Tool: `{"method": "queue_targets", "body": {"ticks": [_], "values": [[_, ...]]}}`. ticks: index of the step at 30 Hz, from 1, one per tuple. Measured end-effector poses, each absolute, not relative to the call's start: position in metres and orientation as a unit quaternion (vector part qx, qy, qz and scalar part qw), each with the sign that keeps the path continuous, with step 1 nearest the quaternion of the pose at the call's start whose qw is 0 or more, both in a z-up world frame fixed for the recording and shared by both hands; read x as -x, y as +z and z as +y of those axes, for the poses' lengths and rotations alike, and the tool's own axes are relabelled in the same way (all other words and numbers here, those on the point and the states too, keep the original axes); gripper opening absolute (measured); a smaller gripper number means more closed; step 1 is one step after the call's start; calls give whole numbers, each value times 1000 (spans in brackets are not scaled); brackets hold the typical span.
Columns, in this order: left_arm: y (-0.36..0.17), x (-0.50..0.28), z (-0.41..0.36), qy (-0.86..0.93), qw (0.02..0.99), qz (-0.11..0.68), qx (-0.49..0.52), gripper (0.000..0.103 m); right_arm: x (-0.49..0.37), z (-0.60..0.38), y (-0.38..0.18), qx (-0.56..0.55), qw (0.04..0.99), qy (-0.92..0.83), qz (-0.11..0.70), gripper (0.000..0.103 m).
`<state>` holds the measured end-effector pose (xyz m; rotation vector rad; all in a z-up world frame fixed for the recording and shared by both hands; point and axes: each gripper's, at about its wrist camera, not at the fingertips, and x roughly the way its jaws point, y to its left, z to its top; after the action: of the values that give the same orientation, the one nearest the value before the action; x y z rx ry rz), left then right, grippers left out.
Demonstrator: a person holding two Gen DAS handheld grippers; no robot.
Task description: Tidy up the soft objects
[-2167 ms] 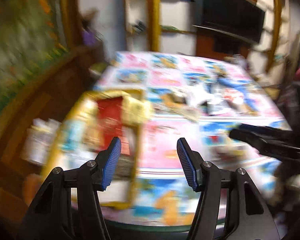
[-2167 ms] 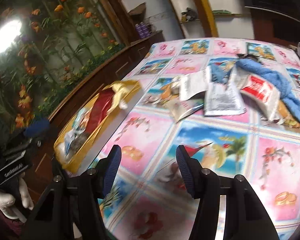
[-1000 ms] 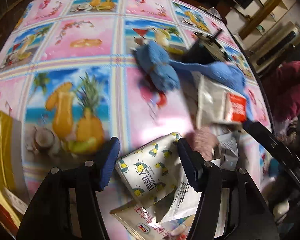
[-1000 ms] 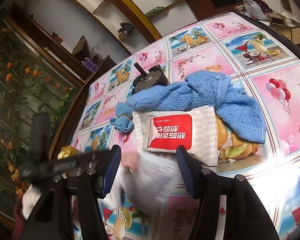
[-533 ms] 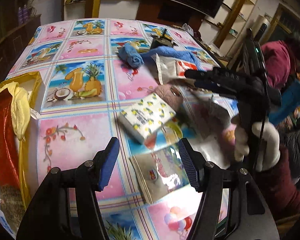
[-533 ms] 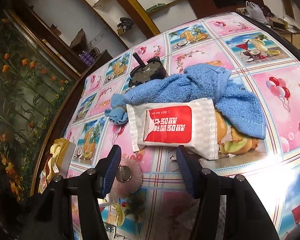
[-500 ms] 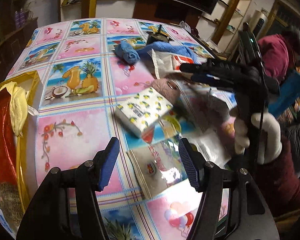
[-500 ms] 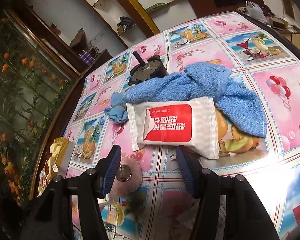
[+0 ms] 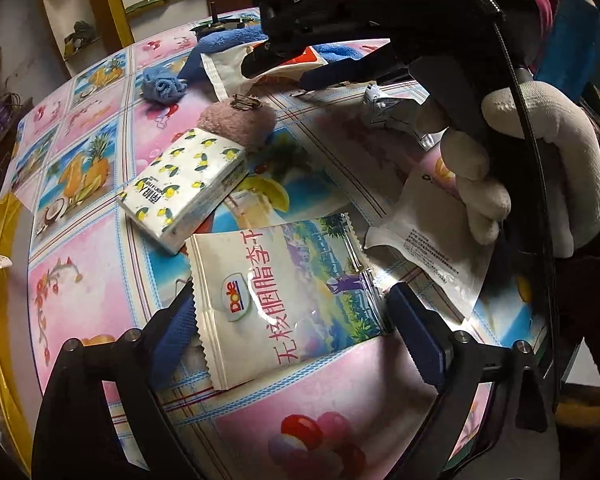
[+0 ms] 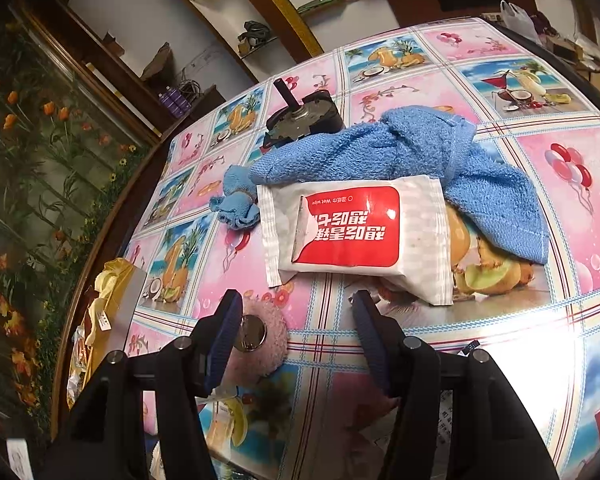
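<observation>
My left gripper is open, its fingers on either side of a white Dole snack pouch lying flat on the table. A lemon-print tissue pack and a pink fuzzy pouch lie beyond it. My right gripper is open and empty, low over the table just short of a white wet-wipe pack with a red label. A blue towel lies behind that pack. The right gripper also shows in the left wrist view, over the wipe pack.
A dark metal motor stands behind the towel. A gold-lined box with packets sits at the table's left edge. A white printed sachet and a crumpled foil wrapper lie near the gloved hand.
My left gripper has dropped down and forward so its fingers now straddle the Dole pouch. My right gripper has closed in a little on the wet-wipe pack.
</observation>
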<state>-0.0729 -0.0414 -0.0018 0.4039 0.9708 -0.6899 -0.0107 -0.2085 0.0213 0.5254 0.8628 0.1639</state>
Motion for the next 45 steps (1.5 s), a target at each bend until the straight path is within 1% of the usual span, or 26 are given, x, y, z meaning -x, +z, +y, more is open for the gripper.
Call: {"method": "queue_targets", "body": {"ticks": [2,3,4,5,6,7,9,13,15,18,20,26,27,28,29,31,32,38,41,44,45], "values": [[-1,69,-43,-312,813,457,-181,93,11,-208,22,-250,873,79,412,57],[1,65,-41,-300,820,457,-169,86,12,-208,22,-249,873,79,411,57],[3,64,-38,-295,825,456,-160,82,12,-208,22,-249,873,78,411,57],[5,62,-33,-290,828,457,-145,76,12,-208,23,-250,874,78,410,57],[8,61,-27,-291,830,458,-124,63,12,-208,23,-250,874,76,409,57],[11,60,-22,-286,834,458,-115,45,13,-209,23,-250,874,75,409,57],[19,56,-10,-293,836,459,-77,41,12,-210,22,-251,874,74,411,57],[30,51,12,-286,845,451,-40,39,11,-209,23,-247,874,78,411,57],[30,54,21,-297,841,451,-16,32,12,-206,23,-244,874,86,411,57],[30,60,37,-304,841,447,20,27,11,-196,23,-230,874,102,416,57],[29,65,48,-306,839,449,39,26,11,-190,23,-226,872,117,417,57],[34,72,62,-327,830,447,68,21,4,-152,29,-138,882,95,441,56],[35,74,62,-332,829,445,69,20,0,-147,25,-127,877,92,455,47],[37,76,65,-336,828,443,71,19,-3,-142,20,-117,870,90,470,34],[40,77,67,-338,829,439,74,18,-3,-140,19,-110,872,84,470,34],[47,79,78,-340,833,428,85,16,1,-140,24,-112,874,81,466,28],[51,78,85,-338,835,423,96,15,4,-142,28,-118,876,80,461,28],[69,79,133,-332,842,395,156,14,30,-149,62,-123,897,69,420,28],[79,82,157,-315,854,380,168,14,37,-137,75,-113,900,85,412,28],[71,81,157,-324,839,408,158,16,41,-117,79,-99,898,110,415,28],[65,82,152,-332,831,420,149,18,43,-110,79,-97,896,119,417,28]]}}
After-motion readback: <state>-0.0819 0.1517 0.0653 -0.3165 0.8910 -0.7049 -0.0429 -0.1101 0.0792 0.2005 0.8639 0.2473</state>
